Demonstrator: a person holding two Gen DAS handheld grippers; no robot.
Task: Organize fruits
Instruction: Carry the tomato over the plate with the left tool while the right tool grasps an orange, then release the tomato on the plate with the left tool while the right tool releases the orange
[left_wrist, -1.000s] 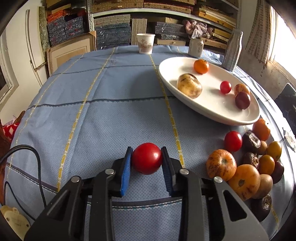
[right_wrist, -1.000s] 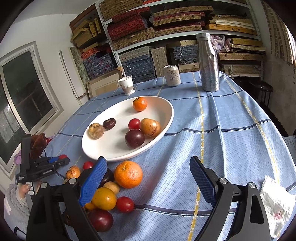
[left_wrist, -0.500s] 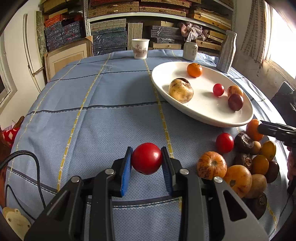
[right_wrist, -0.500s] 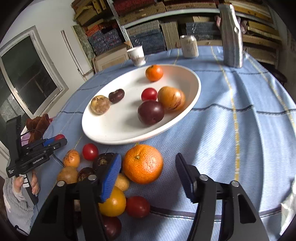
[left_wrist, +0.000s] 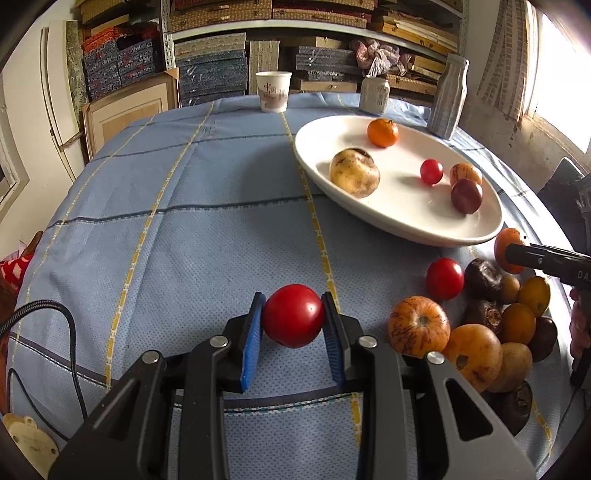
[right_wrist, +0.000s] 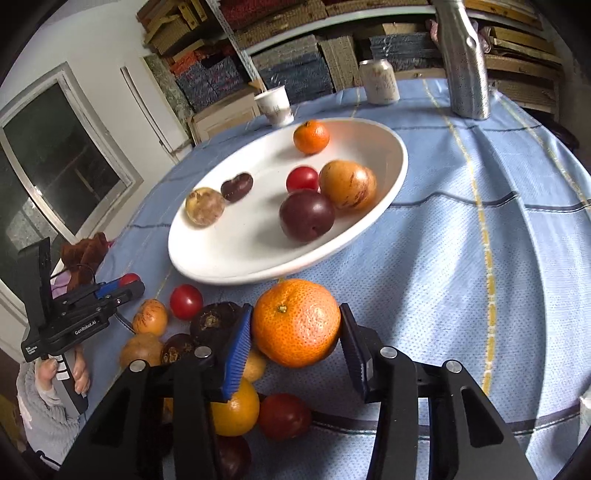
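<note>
1. Meanwhile, the left gripper (left_wrist: 293, 325) held a round glossy red tomato (left_wrist: 293, 315) clamped between its blue pads, above the blue checked tablecloth (left_wrist: 184, 240).
2. The right gripper (right_wrist: 295, 343) had just been closing around a large dimpled orange (right_wrist: 295, 322); both pads touched its sides.
3. That orange sat just beside the white oval ceramic dish (right_wrist: 236, 254), at the loose fruit pile's edge.

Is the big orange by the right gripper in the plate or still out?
Out. The orange sits on the cloth just outside the plate rim, between the right gripper jaws.
</note>
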